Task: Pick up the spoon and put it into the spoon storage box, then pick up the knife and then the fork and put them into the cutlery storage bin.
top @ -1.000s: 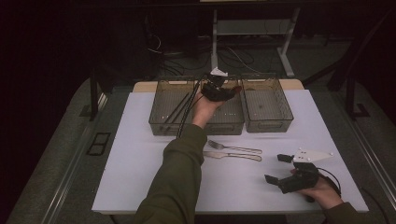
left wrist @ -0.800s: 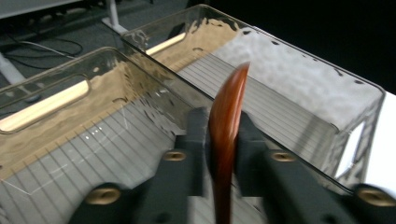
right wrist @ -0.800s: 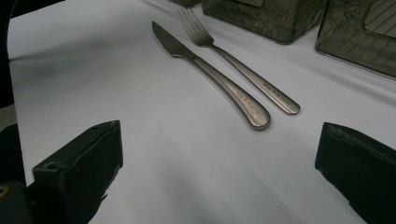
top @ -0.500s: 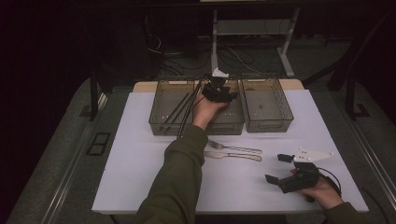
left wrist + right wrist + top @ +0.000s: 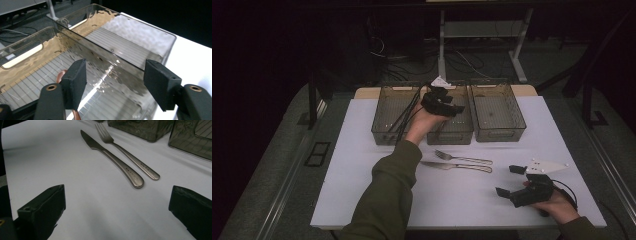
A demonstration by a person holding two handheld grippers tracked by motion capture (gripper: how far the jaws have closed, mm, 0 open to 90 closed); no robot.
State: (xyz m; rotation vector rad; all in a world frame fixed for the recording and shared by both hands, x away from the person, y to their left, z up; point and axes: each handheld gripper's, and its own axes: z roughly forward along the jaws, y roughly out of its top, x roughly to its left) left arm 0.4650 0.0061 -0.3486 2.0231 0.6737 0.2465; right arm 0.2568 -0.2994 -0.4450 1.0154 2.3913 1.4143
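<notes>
Overhead, left gripper [image 5: 447, 100] hangs above the middle bin's [image 5: 30, 82] rim, jaws just spreading, empty; right gripper [image 5: 512, 181] gapes on bare table [image 5: 362, 150].

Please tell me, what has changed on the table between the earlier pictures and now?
The left gripper, over the middle bin, has just been opening its jaws; nothing is pressed between the pads, and a copper-coloured piece lies in the bin below. The right gripper, the fork and the knife stayed in place.

left hand-held gripper [image 5: 443, 101] | jaws just opened, empty | over middle bin [image 5: 451, 131]
</notes>
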